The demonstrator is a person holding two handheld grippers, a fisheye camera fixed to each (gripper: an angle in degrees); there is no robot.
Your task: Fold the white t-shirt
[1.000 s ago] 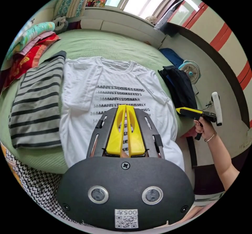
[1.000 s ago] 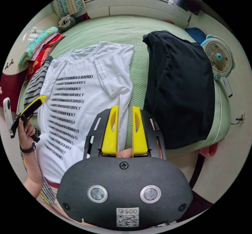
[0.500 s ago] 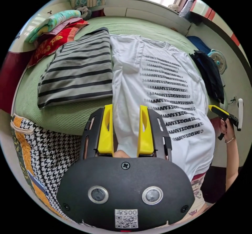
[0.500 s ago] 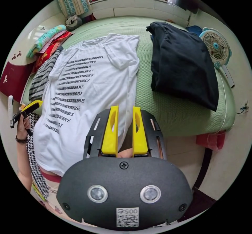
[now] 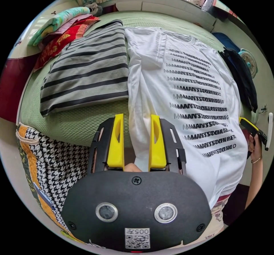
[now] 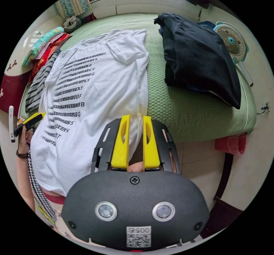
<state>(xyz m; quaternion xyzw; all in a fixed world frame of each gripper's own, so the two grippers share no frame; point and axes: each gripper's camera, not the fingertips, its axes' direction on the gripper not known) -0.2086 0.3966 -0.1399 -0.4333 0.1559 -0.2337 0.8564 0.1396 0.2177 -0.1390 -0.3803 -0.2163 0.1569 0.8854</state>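
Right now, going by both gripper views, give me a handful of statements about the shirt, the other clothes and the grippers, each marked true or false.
1. The white t-shirt lies printed side up on the green bed. True.
2. Both sleeves of the white t-shirt are spread out flat to the sides. False: both are already folded in over the body.
3. A striped garment lies folded beside the white t-shirt. True.
4. The dark garment lies on top of the white t-shirt. False: it lies apart from it, with bare bed between.
5. The left gripper is shut on the hem. False: its jaws stand apart, with the shirt's edge between them.
6. The right gripper is open. True.
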